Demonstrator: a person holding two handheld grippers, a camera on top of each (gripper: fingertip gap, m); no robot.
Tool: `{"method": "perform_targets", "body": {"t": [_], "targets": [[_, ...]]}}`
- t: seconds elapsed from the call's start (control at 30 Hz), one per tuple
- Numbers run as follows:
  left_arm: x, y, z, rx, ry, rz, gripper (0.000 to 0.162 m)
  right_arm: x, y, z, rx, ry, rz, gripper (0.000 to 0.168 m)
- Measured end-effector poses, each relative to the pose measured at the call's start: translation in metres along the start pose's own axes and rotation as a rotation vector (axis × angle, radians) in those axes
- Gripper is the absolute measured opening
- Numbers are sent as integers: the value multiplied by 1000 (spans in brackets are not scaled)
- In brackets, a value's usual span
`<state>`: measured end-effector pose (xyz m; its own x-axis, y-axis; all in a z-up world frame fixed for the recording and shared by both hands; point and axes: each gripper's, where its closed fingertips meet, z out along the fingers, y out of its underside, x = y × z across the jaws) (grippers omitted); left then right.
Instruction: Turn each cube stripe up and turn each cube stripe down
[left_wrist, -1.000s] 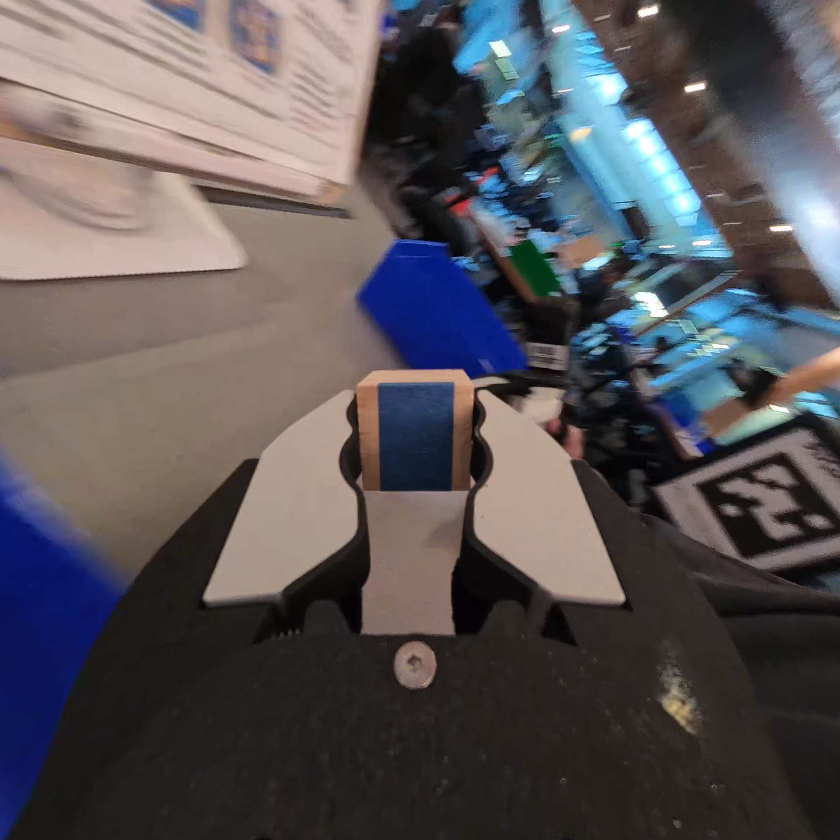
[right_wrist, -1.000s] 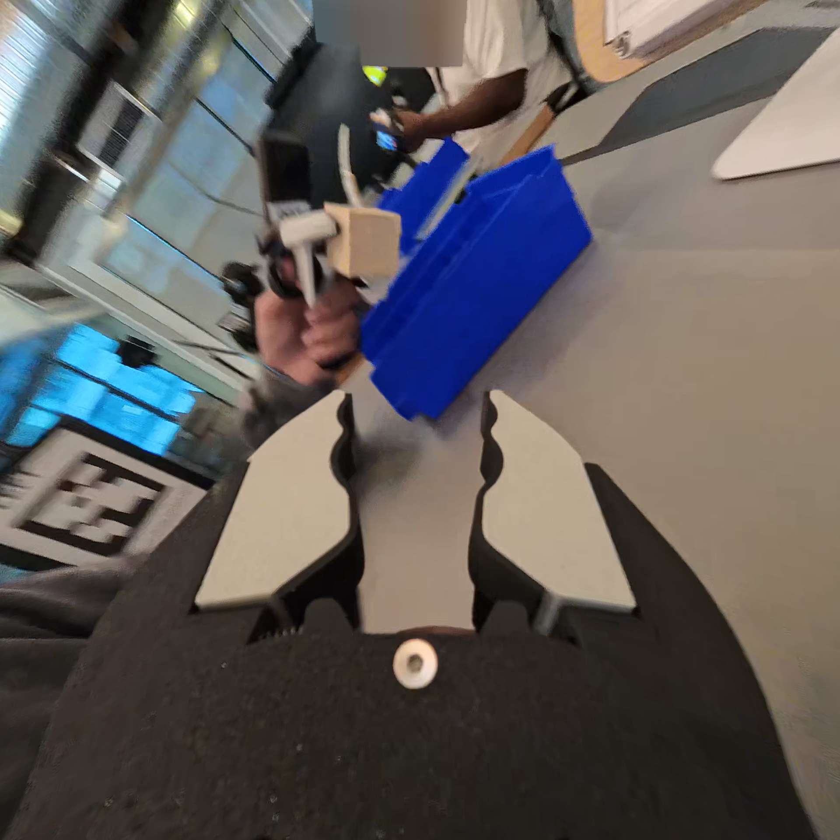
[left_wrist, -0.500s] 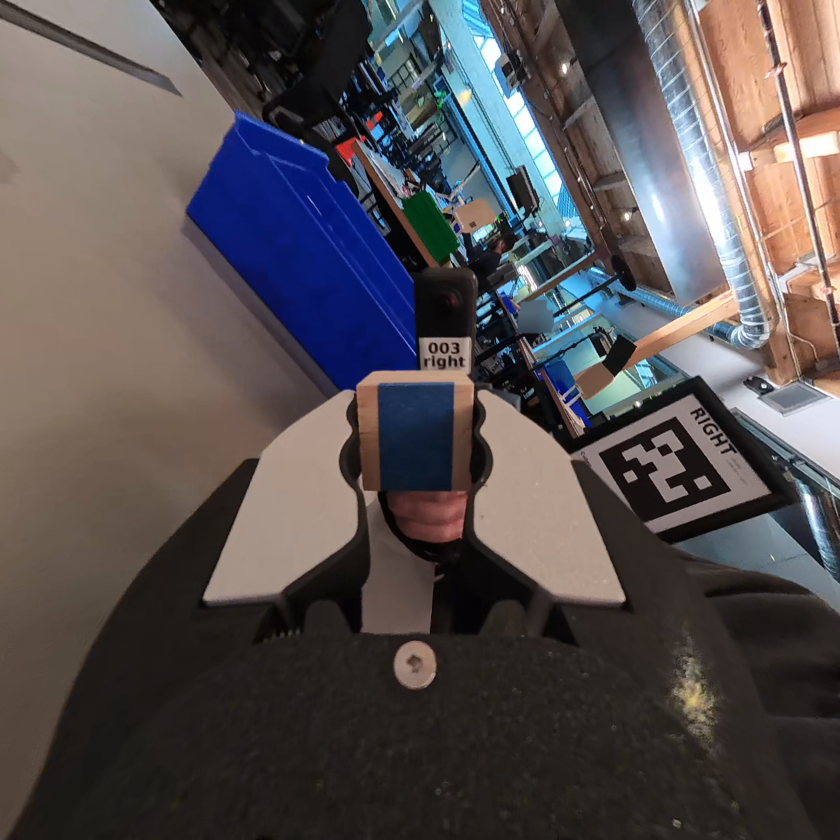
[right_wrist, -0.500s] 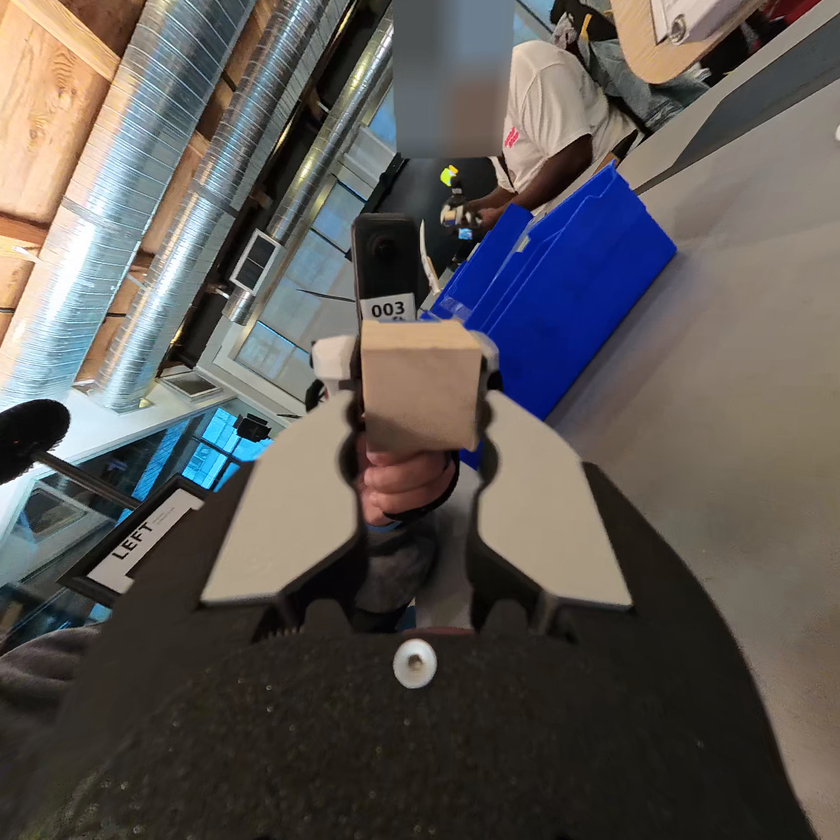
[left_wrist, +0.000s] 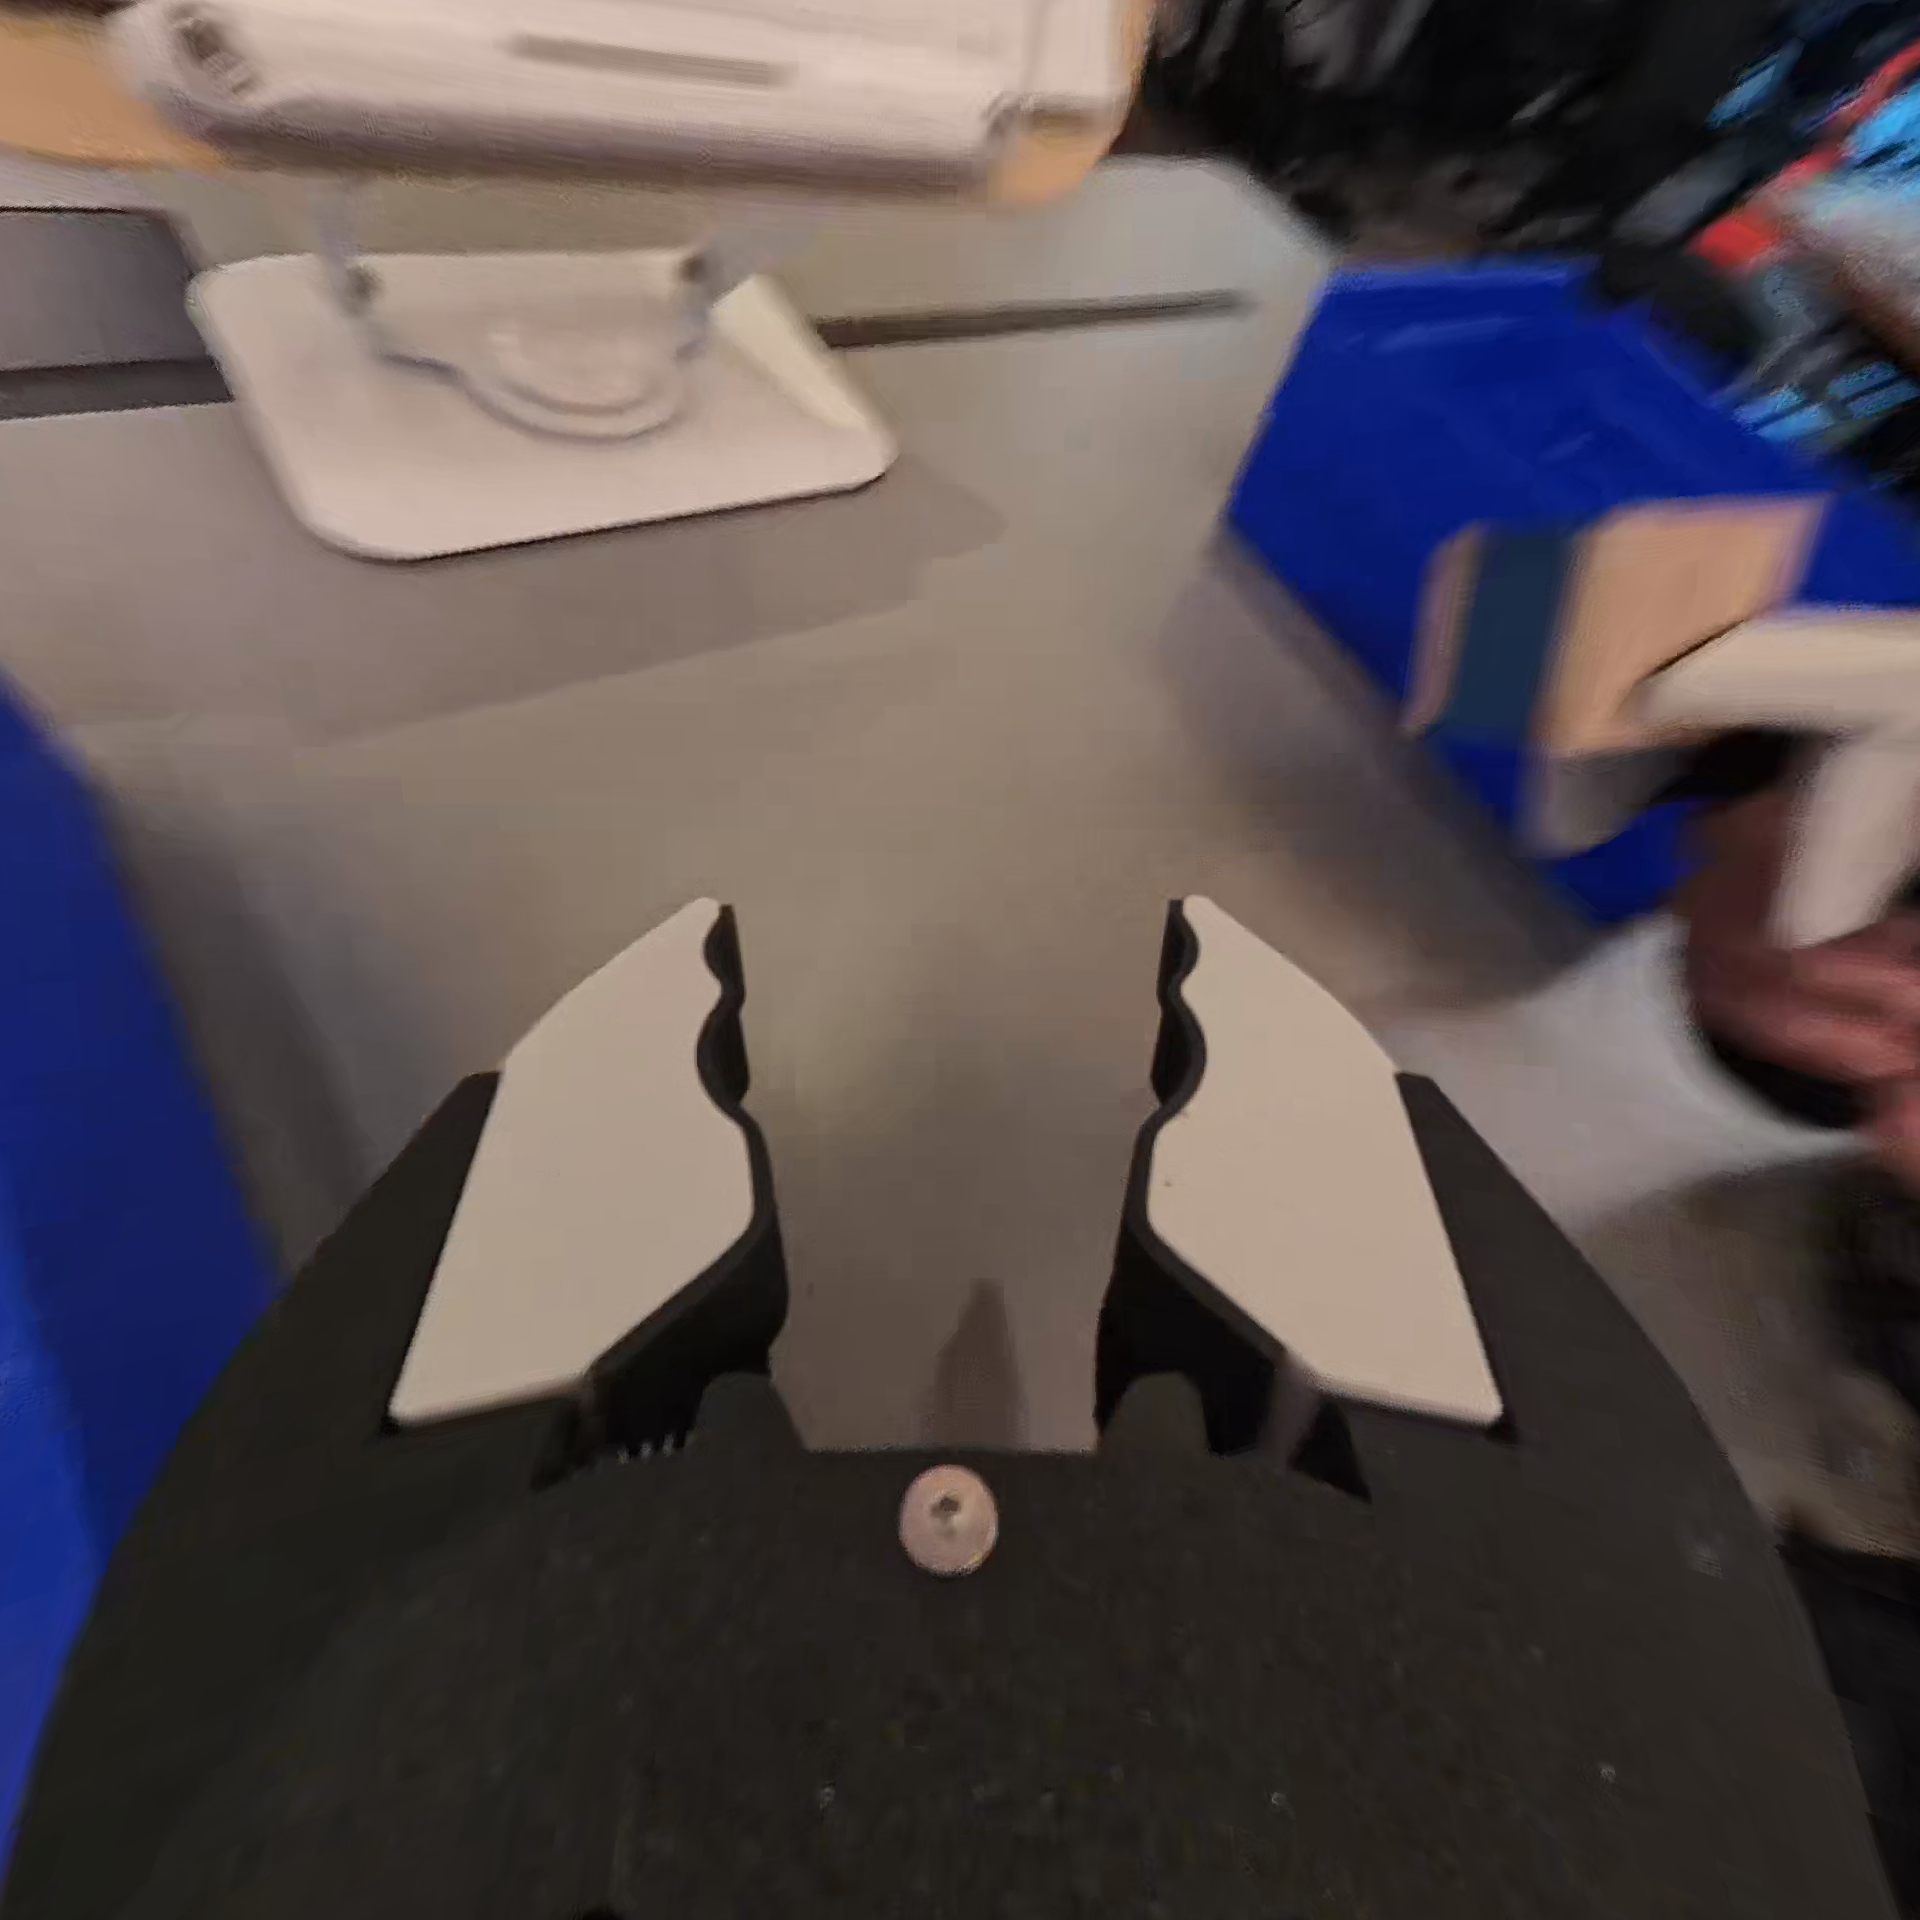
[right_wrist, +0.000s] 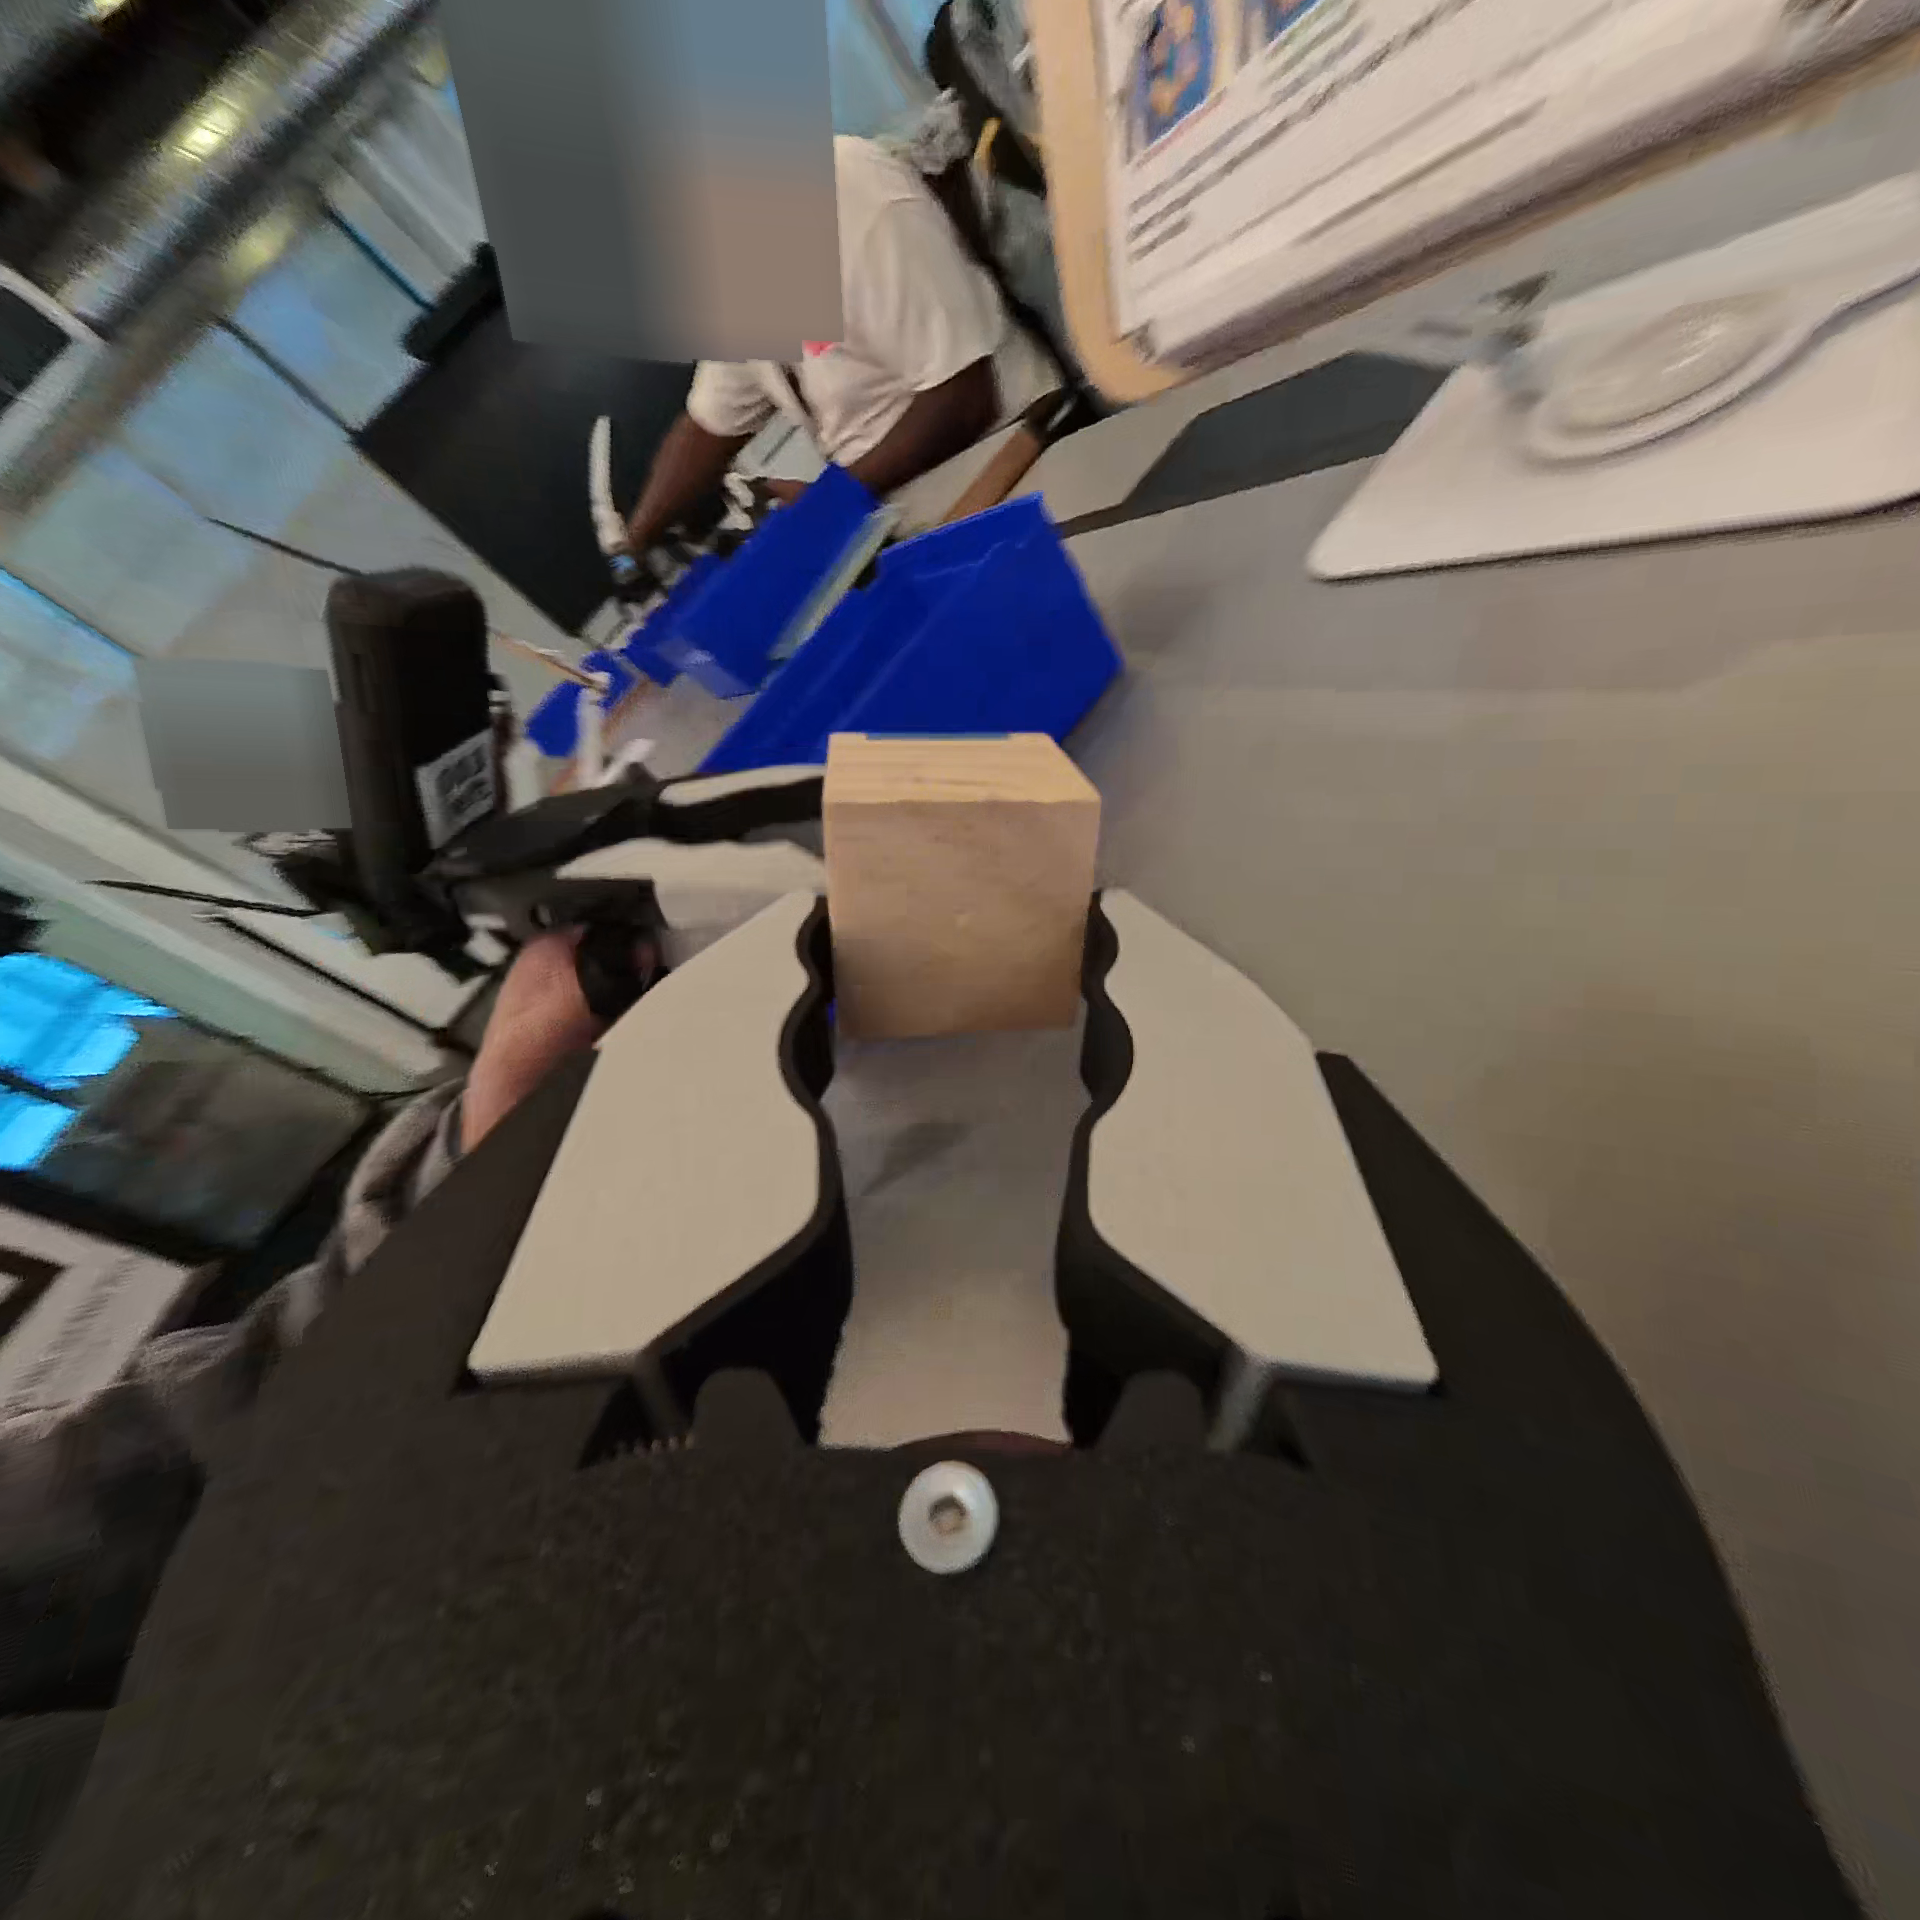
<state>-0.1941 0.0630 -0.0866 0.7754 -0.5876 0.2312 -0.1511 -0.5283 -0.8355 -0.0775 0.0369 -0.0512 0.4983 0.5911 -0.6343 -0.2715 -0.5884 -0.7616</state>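
Half a second earlier the left gripper (left_wrist: 951, 1023) clamped the cube (right_wrist: 961, 894); now its jaws stood apart and empty, and my right gripper (right_wrist: 956, 971) pinched the cube above the grey table (right_wrist: 1558, 935). I feared that shallow tip grip might let it twist or drop when I set it down.

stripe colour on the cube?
Dark blue, on the wooden cube held by the right tongs; best in left wrist view.

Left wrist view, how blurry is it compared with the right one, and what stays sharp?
Left wrist view: heavy motion smear on the white stand, blue bin and cube; only the open left gripper is crisp. Right wrist view: cube and right gripper sharp, background softly blurred.
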Motion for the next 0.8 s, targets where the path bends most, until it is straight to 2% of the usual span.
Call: {"method": "perform_targets", "body": {"t": [0.1, 0.23, 0.43, 0.57, 0.67, 0.8], "targets": [[-20, 28, 2, -54, -155, 91, 74, 15, -18, -22, 9, 135, -108, 45], [-36, 54, 4, -111, -216, 149, 72, 28, -44, -56, 47, 321, -257, 45], [-28, 43, -2, -72, -171, 133, 71, 30, -72, -94, 48, 497, -387, 45], [-25, 46, 0, -86, -151, 125, 71, 48, -110, -136, -19, 729, -467, 45], [-24, 49, 1, -98, -142, 128, 71, 84, -122, -167, -196, 867, -382, 46], [-17, 55, 6, -126, -120, 136, 71, 137, -88, -185, -581, 927, -239, 46]]}}
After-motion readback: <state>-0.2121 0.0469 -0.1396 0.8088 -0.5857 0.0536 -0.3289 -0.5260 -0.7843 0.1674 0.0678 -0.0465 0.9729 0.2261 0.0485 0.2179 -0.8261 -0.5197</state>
